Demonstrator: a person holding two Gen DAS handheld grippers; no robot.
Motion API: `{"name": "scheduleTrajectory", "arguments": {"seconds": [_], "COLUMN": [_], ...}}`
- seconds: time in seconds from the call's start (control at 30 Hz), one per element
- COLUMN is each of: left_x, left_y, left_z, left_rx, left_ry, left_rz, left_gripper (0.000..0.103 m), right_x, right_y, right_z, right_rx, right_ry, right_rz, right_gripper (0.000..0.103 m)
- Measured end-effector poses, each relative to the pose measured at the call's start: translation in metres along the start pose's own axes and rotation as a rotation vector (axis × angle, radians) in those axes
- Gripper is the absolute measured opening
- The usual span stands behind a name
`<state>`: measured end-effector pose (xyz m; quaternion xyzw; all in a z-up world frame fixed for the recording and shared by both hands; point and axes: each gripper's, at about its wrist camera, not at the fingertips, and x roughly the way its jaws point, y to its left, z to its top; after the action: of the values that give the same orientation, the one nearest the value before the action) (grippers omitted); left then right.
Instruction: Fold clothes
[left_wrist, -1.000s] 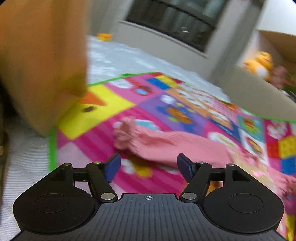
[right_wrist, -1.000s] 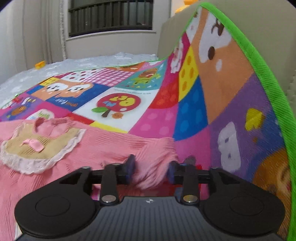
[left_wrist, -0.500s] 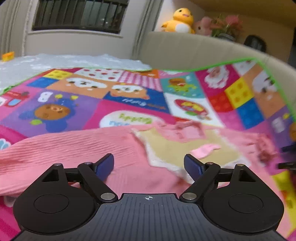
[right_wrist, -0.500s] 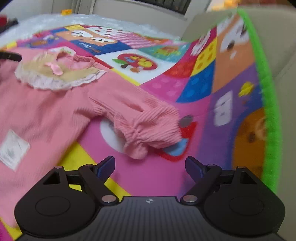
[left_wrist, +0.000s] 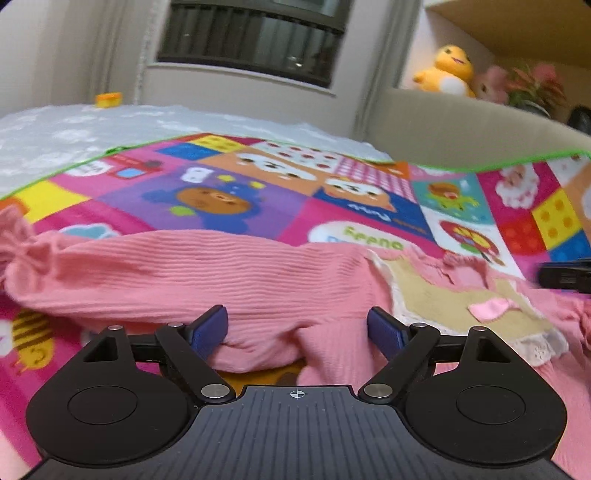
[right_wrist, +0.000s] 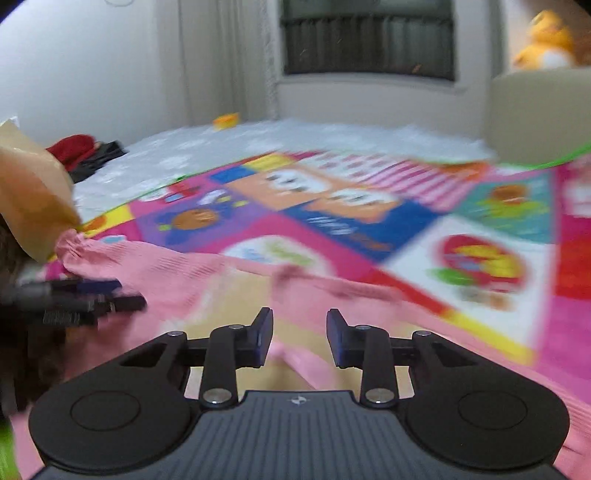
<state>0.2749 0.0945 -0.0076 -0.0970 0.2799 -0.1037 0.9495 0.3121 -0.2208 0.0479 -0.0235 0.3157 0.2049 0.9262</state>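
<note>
Left gripper (left_wrist: 297, 326) now low and wide-open astride the pink top's (left_wrist: 236, 273) underarm fold, right gripper (right_wrist: 300, 341) swung left over its bib collar (left_wrist: 454, 299), part-open and empty, so sleeve released, garment flat on play mat (left_wrist: 258, 192), fold unstarted.

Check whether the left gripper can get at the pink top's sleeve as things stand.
Probably yes: the left gripper is open and the sleeve lies flat on the mat just ahead, nothing between them.
</note>
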Motion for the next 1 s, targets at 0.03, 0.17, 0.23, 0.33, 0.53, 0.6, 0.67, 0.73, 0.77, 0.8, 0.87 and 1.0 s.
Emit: {"name": "scheduleTrajectory", "arguments": {"seconds": [0.03, 0.17, 0.23, 0.33, 0.53, 0.6, 0.67, 0.73, 0.77, 0.8, 0.87, 1.0], "left_x": [-0.003, -0.015, -0.018, -0.018, -0.021, -0.021, -0.021, -0.022, -0.023, -0.025, -0.029, -0.028], "left_y": [0.004, 0.024, 0.038, 0.055, 0.059, 0.061, 0.063, 0.064, 0.064, 0.065, 0.065, 0.052], "left_z": [0.0, -0.005, -0.006, -0.008, -0.011, -0.011, -0.012, -0.012, -0.013, -0.013, -0.014, -0.013], "left_rx": [-0.013, -0.083, -0.15, -0.246, -0.28, -0.297, -0.309, -0.317, -0.32, -0.317, -0.309, -0.22], "left_ry": [-0.002, -0.009, -0.019, -0.031, -0.059, -0.065, -0.07, -0.088, -0.102, -0.116, -0.139, -0.079], "left_rz": [0.0, -0.055, -0.102, -0.158, -0.163, -0.169, -0.178, -0.193, -0.212, -0.244, -0.307, -0.404], "left_gripper": [0.088, 0.09, 0.092, 0.092, 0.094, 0.094, 0.095, 0.096, 0.097, 0.097, 0.099, 0.099], "right_x": [0.02, 0.088, 0.106, 0.128, 0.15, 0.128, 0.103, 0.086, 0.079, 0.079, 0.093, 0.126], "right_y": [0.006, 0.021, 0.034, 0.052, 0.047, 0.038, 0.033, 0.026, 0.023, 0.02, 0.021, 0.035], "right_z": [0.007, 0.027, 0.036, 0.058, 0.079, 0.073, 0.068, 0.057, 0.052, 0.048, 0.042, 0.033], "right_rx": [0.013, 0.077, 0.062, 0.012, -0.026, 0.014, 0.011, 0.029, 0.041, 0.054, 0.055, 0.013], "right_ry": [0.025, 0.133, 0.154, 0.097, 0.064, 0.072, 0.074, 0.109, 0.129, 0.154, 0.192, 0.211], "right_rz": [0.02, 0.072, 0.101, 0.04, -0.093, -0.006, 0.038, 0.055, 0.063, 0.064, 0.052, 0.021], "right_gripper": [0.031, 0.031, 0.012, 0.006, 0.007, 0.012, 0.025, 0.032, 0.032, 0.032, 0.034, 0.013]}}
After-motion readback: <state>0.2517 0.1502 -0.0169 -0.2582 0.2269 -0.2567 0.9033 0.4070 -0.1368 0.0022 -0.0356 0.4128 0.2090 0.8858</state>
